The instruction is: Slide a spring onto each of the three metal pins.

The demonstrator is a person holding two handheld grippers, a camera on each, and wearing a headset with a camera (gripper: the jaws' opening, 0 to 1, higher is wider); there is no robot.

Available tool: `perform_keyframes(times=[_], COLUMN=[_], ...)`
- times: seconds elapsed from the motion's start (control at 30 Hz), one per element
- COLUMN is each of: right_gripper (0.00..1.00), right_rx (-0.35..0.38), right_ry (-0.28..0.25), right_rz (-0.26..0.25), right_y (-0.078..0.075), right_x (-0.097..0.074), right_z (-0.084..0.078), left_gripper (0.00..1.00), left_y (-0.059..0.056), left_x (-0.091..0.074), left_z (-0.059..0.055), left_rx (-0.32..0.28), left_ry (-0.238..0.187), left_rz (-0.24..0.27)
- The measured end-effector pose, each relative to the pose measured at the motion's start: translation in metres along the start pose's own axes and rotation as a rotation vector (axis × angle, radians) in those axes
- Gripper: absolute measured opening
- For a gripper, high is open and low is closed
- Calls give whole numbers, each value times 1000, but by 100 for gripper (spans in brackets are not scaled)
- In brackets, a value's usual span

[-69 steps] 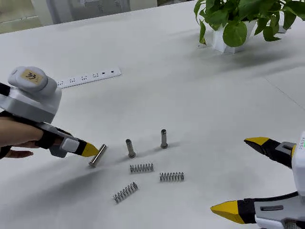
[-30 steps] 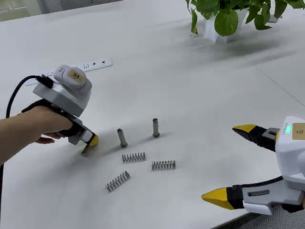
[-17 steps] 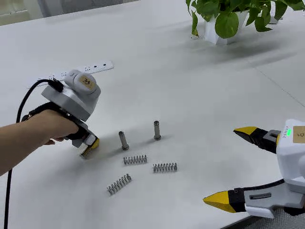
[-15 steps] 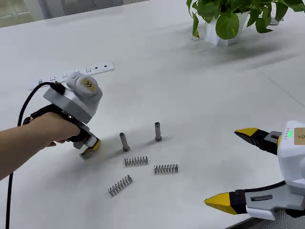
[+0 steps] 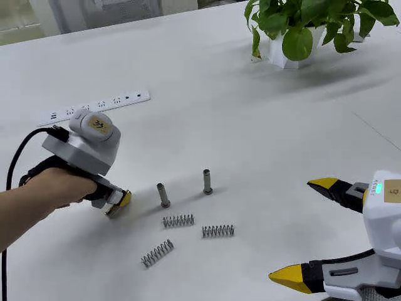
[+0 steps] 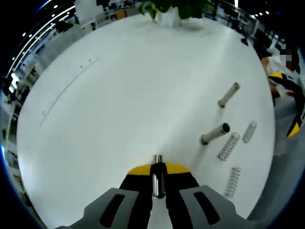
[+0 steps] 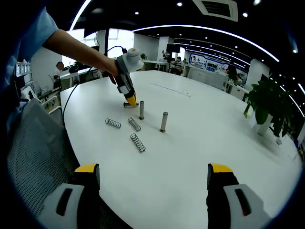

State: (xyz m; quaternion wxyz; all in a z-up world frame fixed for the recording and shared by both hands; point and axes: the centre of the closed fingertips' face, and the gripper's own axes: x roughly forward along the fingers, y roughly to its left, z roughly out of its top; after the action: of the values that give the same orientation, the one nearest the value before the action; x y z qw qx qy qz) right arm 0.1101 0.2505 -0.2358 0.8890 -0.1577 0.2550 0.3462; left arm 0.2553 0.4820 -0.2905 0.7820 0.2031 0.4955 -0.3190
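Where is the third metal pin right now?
The third pin is clamped in the left gripper, low over the table at the left of the head view, just left of the nearest upright pin.

Bare table [image 5: 269, 144] lies open between the right tongs [image 5: 291, 229] and springs [image 5: 218, 231].

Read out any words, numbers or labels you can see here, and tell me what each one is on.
Round tan sticker on top of the left gripper: dark handwritten marks, too blurred to read.
Tan label on the right gripper: one dark mark, unreadable.
Small print beside its green light: too small to read.
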Motion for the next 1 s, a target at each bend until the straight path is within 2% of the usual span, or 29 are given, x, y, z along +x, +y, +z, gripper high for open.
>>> perform_keyframes(times=[0.23, 0.43, 0.67, 0.87, 1.0], right_gripper=[95, 95, 95, 94, 94], right_rx=[-3, -4, -8, -10, -12], right_ry=[4, 7, 14, 19, 24], right_rz=[5, 8, 13, 15, 21], right_y=[2, 2, 3, 4, 6], right_x=[0, 1, 1, 1, 2], right_z=[0, -1, -2, -3, -4], left_gripper=[8, 8, 8, 8, 8], left_y=[-1, -4, -5, -7, -10], left_x=[-12, -21, -30, -34, -36], left_z=[5, 6, 4, -2, -7], left_rx=[-9, 3, -23, -36, -22], left_ry=[-75, -136, -205, -237, -244], left_rz=[-2, 4, 12, 24, 29])
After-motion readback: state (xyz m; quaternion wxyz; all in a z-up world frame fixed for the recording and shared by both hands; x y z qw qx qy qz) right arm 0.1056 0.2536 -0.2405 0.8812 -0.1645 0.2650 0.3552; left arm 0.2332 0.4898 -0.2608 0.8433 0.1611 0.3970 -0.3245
